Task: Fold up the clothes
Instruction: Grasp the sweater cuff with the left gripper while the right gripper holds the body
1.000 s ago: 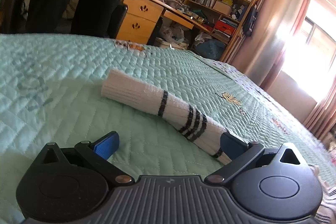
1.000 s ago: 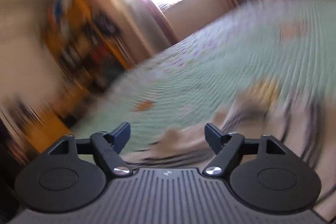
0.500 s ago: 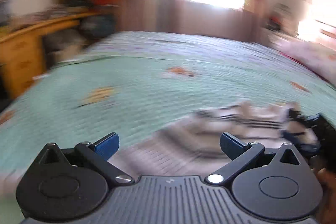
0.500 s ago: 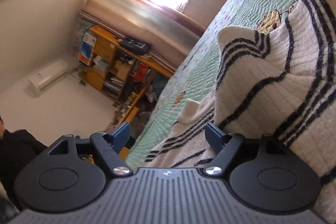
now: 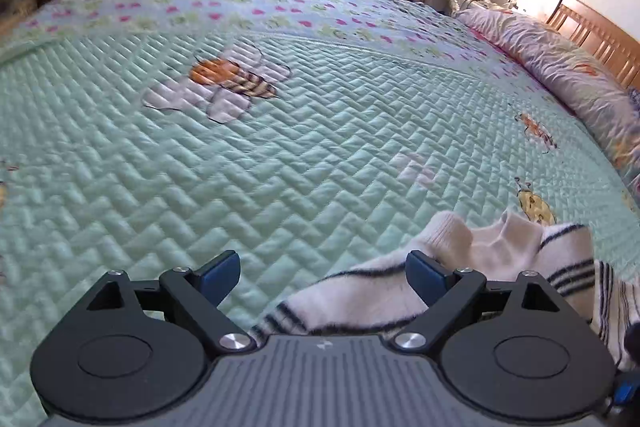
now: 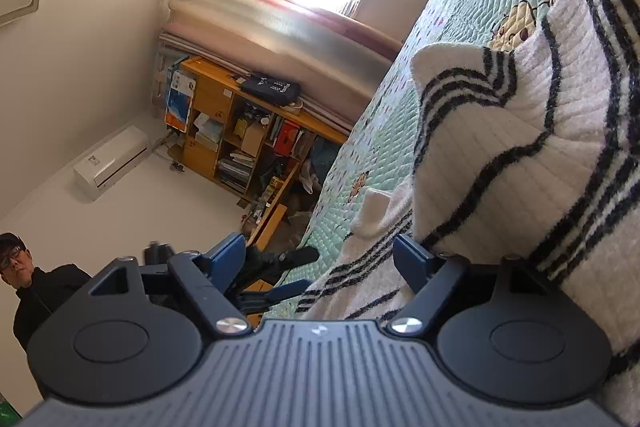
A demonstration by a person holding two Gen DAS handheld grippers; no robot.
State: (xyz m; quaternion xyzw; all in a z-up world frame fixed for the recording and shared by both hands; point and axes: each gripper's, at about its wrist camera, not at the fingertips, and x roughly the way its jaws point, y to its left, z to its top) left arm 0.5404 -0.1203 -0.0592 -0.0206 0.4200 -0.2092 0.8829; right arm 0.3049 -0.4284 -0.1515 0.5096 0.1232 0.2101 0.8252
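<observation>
A white knit sweater with black stripes point(image 5: 472, 259) lies bunched on the mint-green quilted bed cover point(image 5: 280, 147), at the lower right of the left wrist view. My left gripper point(image 5: 324, 277) is open, low over the quilt, its right finger touching the sweater's edge. In the right wrist view the same sweater point(image 6: 520, 155) fills the right side, folded into a thick hump. My right gripper point(image 6: 320, 259) is open and tilted, its right finger against the sweater. The left gripper shows in that view point(image 6: 280, 275) just beyond the left finger.
A pink floral duvet point(image 5: 560, 67) and wooden headboard point(image 5: 600, 31) lie at the bed's far right. Curtains and a window stand behind the bed. A wooden bookshelf point(image 6: 240, 139) and a person in black point(image 6: 28, 287) are off the bed's side.
My left gripper has swung right, away from the rolled sleeve toward the bunched end of the sweater. My right gripper has settled, tilted, against the sweater.
</observation>
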